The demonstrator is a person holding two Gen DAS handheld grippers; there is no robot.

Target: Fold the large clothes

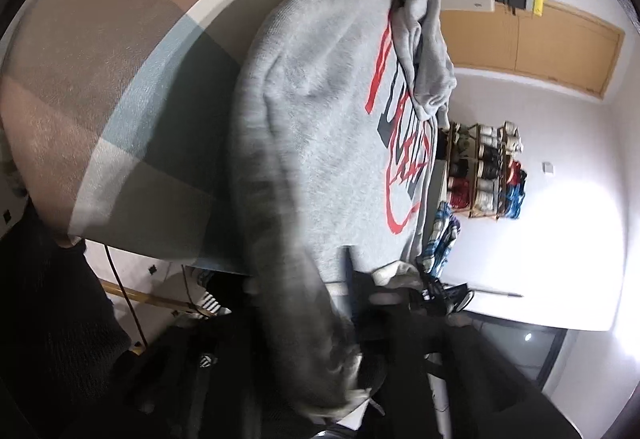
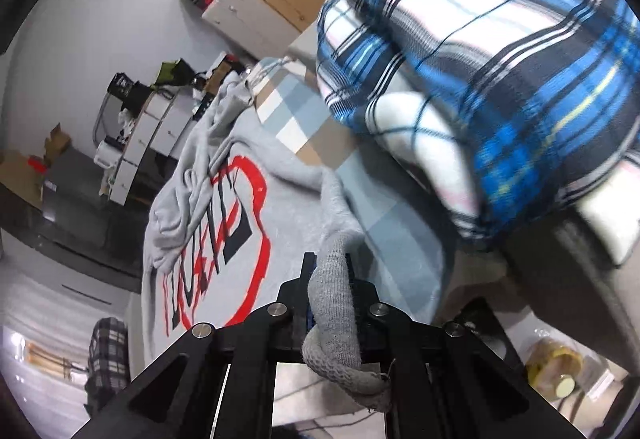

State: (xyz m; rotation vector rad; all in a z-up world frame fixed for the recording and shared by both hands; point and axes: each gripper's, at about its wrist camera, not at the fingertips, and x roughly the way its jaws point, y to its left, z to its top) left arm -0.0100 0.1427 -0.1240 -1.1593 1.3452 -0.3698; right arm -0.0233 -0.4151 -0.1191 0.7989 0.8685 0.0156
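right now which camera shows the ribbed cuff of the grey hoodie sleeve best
The right wrist view: the ribbed cuff sits sharp and close, clamped in the right gripper. In the left wrist view that cuff cannot be picked out; the grey hoodie lies on the checked bedspread, its near part a blur.

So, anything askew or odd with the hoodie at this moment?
Yes: the grey hoodie lies crooked on the checked cover, its hood flopped over the red print, and one cuff is pinched in the right gripper.
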